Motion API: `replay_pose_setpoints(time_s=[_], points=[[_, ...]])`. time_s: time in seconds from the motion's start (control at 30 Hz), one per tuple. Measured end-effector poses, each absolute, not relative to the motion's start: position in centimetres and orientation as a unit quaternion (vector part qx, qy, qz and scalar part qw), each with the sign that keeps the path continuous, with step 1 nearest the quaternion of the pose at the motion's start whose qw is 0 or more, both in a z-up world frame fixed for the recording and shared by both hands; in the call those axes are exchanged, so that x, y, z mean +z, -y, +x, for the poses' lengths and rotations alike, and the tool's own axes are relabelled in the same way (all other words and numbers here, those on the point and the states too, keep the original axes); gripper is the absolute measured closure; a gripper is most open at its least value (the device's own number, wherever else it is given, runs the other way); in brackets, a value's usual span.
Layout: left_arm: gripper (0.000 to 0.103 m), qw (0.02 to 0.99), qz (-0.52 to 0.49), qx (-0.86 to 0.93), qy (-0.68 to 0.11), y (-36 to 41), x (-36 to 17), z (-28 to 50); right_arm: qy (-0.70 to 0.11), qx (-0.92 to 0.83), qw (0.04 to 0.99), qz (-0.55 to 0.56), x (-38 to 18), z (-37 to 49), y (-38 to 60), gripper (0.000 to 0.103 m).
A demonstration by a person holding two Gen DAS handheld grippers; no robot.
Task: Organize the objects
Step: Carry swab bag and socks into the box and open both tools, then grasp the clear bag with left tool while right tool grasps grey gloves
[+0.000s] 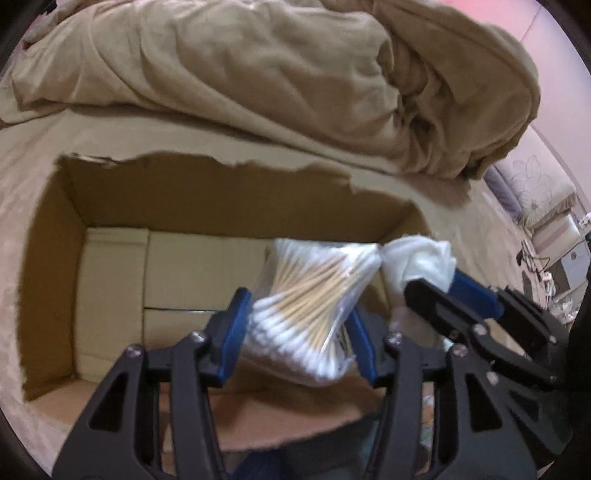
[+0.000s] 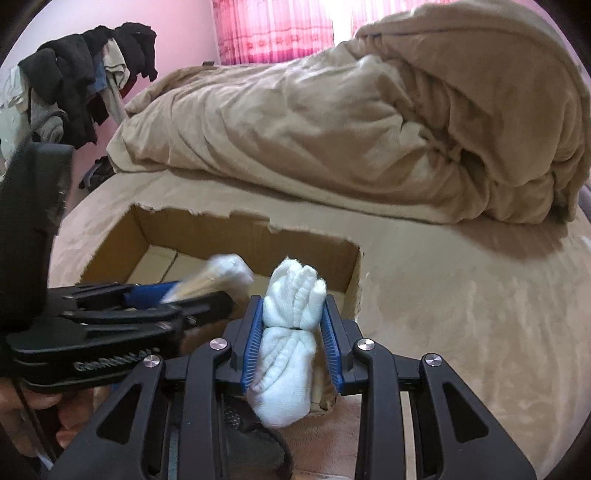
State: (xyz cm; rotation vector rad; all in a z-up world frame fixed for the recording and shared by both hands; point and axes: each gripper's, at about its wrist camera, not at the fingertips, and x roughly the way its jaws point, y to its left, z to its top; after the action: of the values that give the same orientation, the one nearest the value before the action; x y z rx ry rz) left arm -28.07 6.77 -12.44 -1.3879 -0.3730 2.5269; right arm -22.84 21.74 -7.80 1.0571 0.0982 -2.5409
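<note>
An open cardboard box [image 1: 51, 236] sits on the bed; it also shows in the right wrist view [image 2: 207, 232]. My left gripper [image 1: 295, 314] is shut on a clear bag of cotton swabs [image 1: 314, 291] and holds it over the box's near right part. My right gripper [image 2: 293, 325] is shut on a rolled white sock [image 2: 288, 339], just at the box's near right corner. In the left wrist view the right gripper [image 1: 443, 284] and the sock [image 1: 417, 262] are to the right of the swabs. In the right wrist view the left gripper [image 2: 192, 295] and the swabs [image 2: 221, 273] are at the left.
A crumpled beige duvet [image 1: 277, 66] lies behind the box on the beige bed sheet [image 2: 461, 314]. A rack of dark clothes [image 2: 85, 74] stands at the far left by pink curtains [image 2: 273, 29]. A bedside table with clutter [image 1: 554, 254] is at the right.
</note>
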Motion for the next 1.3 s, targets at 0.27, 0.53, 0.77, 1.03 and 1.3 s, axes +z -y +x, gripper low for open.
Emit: replay_pose_setpoints(time_s=[0.27,0.53,0.77,1.03,1.3], points=[[0.031,0.098,-0.467,0.869,0.134,-5.6,-10.1,-27.1,-0.029,-0.913,0.191,0.359,-6.9,-22.1,-22.5,0.041],[0.026,0.099,-0.405,0.901,0.115,-3.5,-3.1,-20.9,-0.029,-0.922,0.178,0.342,-3.7,-17.8,-23.2,0.041],[0.026,0.117,-0.365,0.919,0.096,-2.4,2.2,-14.2,-0.028,-0.929,0.166,0.328,0.1,-12.9,-23.8,0.04],[0.026,0.1,-0.362,0.922,0.092,-0.9,2.5,-7.6,-0.024,-0.935,0.161,0.314,3.0,-7.6,-24.6,0.035],[0.026,0.099,-0.383,0.916,0.065,-1.0,-1.9,-4.5,-0.019,-0.931,0.162,0.325,2.6,-4.3,-24.5,0.028]])
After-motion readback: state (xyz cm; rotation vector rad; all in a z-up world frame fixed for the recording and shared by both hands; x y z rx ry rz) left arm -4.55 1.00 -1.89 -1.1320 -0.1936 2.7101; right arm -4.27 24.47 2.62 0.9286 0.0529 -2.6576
